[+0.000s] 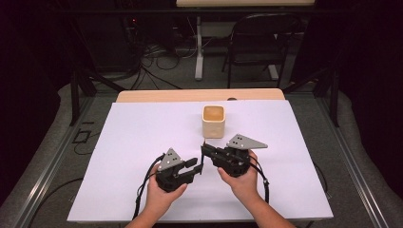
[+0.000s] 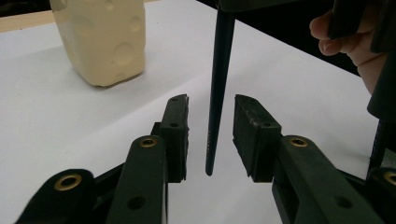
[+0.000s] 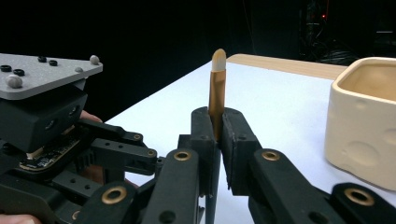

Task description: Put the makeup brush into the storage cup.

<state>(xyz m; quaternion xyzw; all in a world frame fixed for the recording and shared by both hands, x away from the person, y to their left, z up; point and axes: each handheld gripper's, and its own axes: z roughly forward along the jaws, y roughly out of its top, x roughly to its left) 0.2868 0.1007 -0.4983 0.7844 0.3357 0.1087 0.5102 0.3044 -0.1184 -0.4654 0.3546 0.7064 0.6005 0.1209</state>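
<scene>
A big white sheet covers the wooden table in a dark room with a black chair behind. A cream cup stands near the middle. The right gripper squeezes a thin brush. The left gripper is open, its pads either side of the brush handle, not touching it.
</scene>
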